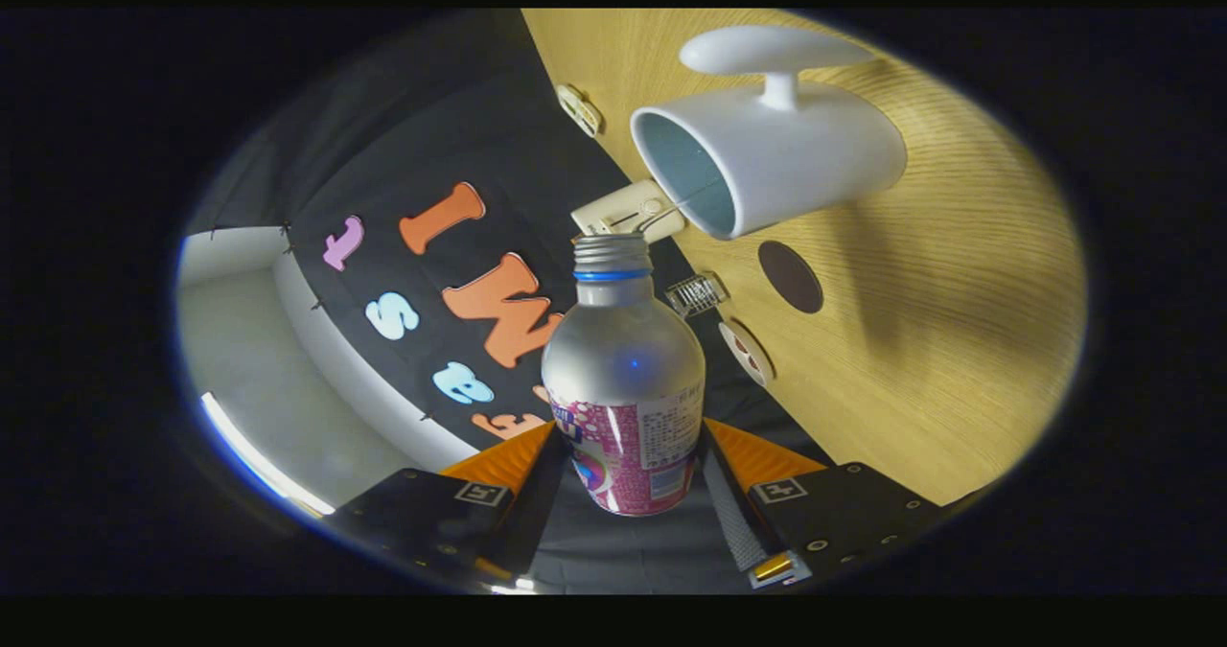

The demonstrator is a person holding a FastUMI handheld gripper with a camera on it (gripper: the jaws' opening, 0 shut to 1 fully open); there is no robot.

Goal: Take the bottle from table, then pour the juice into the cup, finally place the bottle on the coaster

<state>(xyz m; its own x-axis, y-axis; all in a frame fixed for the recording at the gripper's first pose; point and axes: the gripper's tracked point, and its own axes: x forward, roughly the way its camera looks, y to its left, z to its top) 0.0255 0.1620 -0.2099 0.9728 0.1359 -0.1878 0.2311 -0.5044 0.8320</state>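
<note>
Now tilted, claw clamped on the open silver bottle, mouth near the white cup, dark coaster on the counter.

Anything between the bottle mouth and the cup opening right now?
In the gripper view, nothing solid lies between the bottle mouth and the cup opening; a thin stream seems to cross that gap. The gripper is shut on the bottle.
</note>
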